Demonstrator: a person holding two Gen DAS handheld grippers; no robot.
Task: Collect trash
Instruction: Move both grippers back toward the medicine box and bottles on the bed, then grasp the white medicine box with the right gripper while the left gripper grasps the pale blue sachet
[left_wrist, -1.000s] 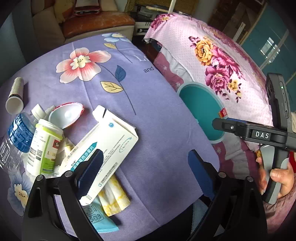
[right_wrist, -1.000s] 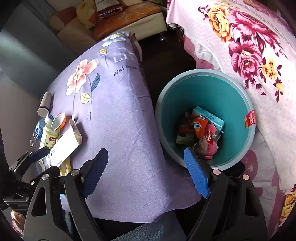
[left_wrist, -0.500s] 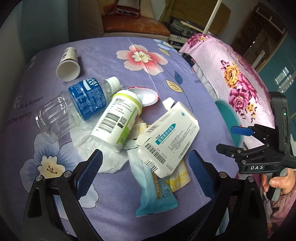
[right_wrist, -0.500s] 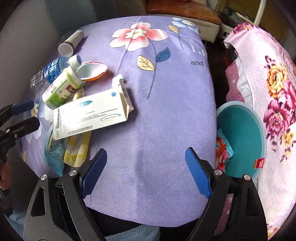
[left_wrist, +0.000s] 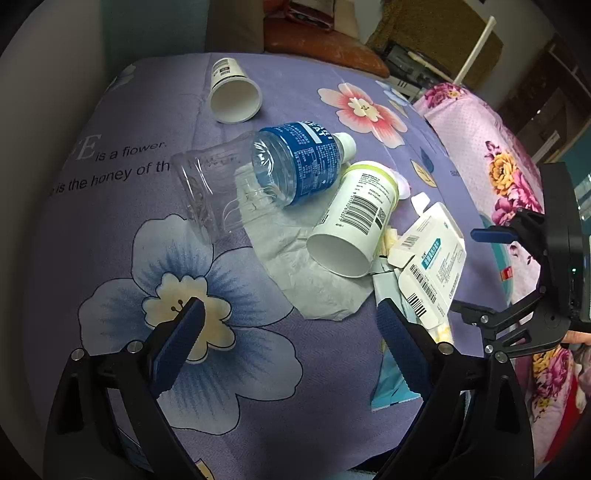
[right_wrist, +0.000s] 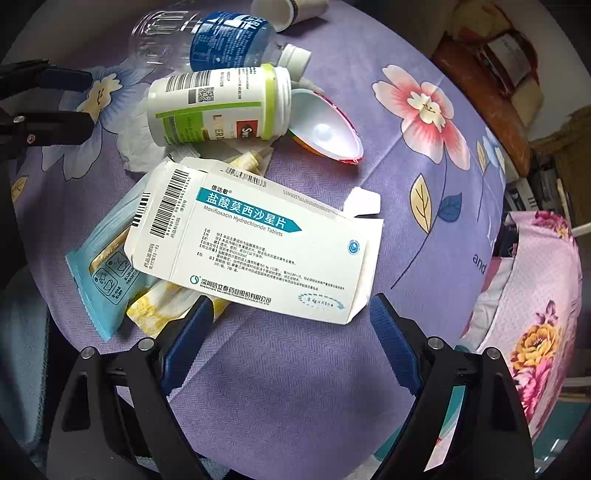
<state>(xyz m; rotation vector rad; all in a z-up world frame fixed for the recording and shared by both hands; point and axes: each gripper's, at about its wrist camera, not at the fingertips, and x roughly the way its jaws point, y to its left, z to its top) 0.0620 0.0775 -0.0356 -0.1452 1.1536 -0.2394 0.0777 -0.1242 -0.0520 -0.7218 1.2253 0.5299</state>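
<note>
In the left wrist view, the left gripper (left_wrist: 288, 343) hangs at the bottom of the frame with its blue pads spread wide and nothing between them, over a purple flowered tablecloth (left_wrist: 122, 206). At upper left a white paper cup (left_wrist: 233, 92) lies on its side, mouth toward the camera. Right of it, at centre, a crushed clear water bottle (left_wrist: 273, 170) with a blue label rests partly on a crumpled white tissue (left_wrist: 314, 291). A white supplement bottle (left_wrist: 354, 218) lies on the tissue, touching the water bottle. Further right sits an opened white medicine box (left_wrist: 432, 266), with a light blue wrapper (left_wrist: 391, 387) below it, just behind the right pad.

In the right wrist view, the light blue wrapper (right_wrist: 99, 273) lies at centre left beside a yellow wrapper (right_wrist: 162, 306), both tucked under the medicine box (right_wrist: 258, 243) in mid-frame. The right gripper (right_wrist: 291, 336) stands wide open and empty at the bottom, just below the box's lower edge. Above the box lie the supplement bottle (right_wrist: 218, 107) and the water bottle (right_wrist: 221, 37), and to their right a white plastic lid (right_wrist: 325, 129) with a red rim.
</note>
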